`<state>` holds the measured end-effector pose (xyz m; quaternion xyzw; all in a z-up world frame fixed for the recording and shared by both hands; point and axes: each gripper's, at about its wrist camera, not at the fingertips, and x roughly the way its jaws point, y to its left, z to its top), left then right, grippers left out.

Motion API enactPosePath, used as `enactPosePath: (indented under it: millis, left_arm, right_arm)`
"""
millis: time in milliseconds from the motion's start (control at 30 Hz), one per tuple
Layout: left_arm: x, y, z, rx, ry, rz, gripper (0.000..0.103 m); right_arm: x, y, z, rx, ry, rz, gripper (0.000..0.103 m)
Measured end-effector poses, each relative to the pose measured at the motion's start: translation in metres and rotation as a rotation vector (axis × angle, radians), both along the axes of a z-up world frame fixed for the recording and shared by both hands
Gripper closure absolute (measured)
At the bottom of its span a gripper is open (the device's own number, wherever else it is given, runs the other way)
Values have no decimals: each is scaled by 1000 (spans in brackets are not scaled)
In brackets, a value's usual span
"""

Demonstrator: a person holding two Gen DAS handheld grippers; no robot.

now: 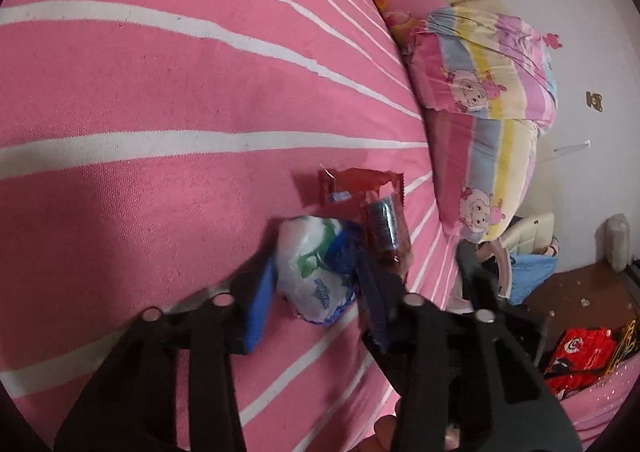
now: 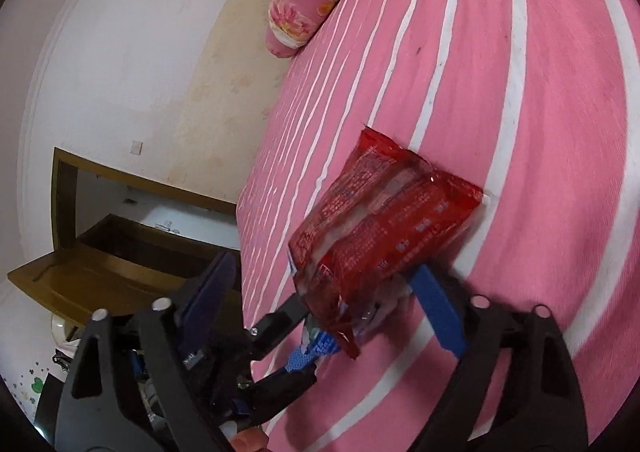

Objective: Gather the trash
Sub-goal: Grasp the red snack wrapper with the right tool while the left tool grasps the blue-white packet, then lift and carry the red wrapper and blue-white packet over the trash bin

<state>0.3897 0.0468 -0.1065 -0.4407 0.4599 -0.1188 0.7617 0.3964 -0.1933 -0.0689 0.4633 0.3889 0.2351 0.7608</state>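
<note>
The white crumpled wrapper [image 1: 316, 272] is pinched on the pink striped bedsheet [image 1: 160, 99] by the downward-angled left gripper [image 1: 316, 292]; the red packet [image 2: 380, 211], lying beside it, is straddled by the right gripper's [image 2: 320, 288] open jaws.

Bedsheet [image 1: 160, 99]: pink, thin white stripes. Crumpled wrapper [image 1: 316, 272]: white with green and blue print. Second wrapper [image 2: 384, 219]: translucent red, small white lettering, a clear strip along its middle. Left gripper [image 1: 316, 292]: black frame, blue pads, silver pin heads. Right gripper [image 2: 320, 292]: same, black with blue pads. Pillow [image 1: 484, 63]: pastel stripes of pink, blue, yellow and lilac, with cartoon sheep in pink. Second pillow [image 2: 304, 11]: pink with yellow-pink flower print. Wall [image 1: 592, 51]: white, with small brown bear and pink stickers. Wooden cabinet [image 2: 80, 264]: mid brown, darker inside. Cloth [image 1: 580, 360] at the lower right of the left view: red with white and black print.
</note>
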Motion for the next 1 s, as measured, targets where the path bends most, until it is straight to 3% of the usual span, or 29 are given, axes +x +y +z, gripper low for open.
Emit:
enactPosePath:
  millis: [167,267,433,700,900,1000]
  left_arm:
    - [1,2,-4,8,8,12,80]
    - [-1,5,-5,-11,13,26,83]
    - [-3,5,-1,-15,5,39,86]
    - [-24,-3,17,51,-63,7,89]
    - [-60,4,29,48,-97,44,91]
    - [-93,2,38,69,-134,72,91]
  right_arm:
    - [9,-4,-10,-18,19,-8,65]
    - [11,-5,-15,-6,12,-11,77]
    - [20,-2,-12,-5,-21,7,85]
    - [2,-9,5,-45,-77,-17,86]
    - [-31,-11,20,-67,-95,1,86]
    - [-59,-8,35,-124,-136,31,86]
